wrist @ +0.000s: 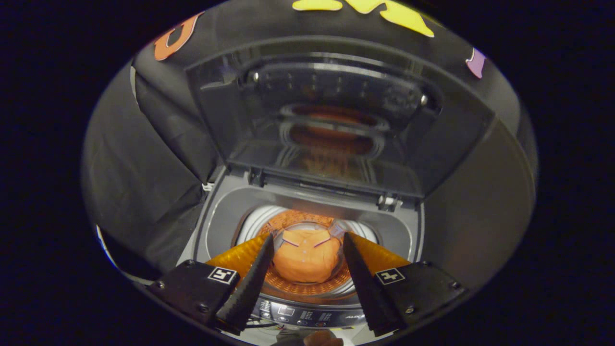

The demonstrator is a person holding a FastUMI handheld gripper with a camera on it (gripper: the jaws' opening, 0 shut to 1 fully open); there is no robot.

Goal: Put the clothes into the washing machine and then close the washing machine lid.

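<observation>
- Gripper (307,242) poised above open top of washing machine (218,226), looking down into it; fingers spread wide apart, released, nothing held between; tips over rim of drum, apart from cloth below
- Orange clothes (307,259) bunched in a heap at bottom of drum (307,288), seen in gap between fingers, well below tips; a few small pale buttons and short dark stitch marks on fabric
- Drum wall perforated, lit orange around the heap; pale ribbed rings near drum top at rear (262,221)
- Lid (331,120) standing up, hinged at back of machine beyond fingers; see-through panel w/ orange reflection of drum; hinges (390,202) at rear edge of opening
- Control panel (307,316) w/ buttons at front edge of machine, under and between finger bases; markings too small to make out
- Black square-pattern tags (222,275) on gripper body, one each side
- Black cloth wall (144,158) behind and to sides of machine
- Bit of a hand (323,339) just below control panel, partly cut off
</observation>
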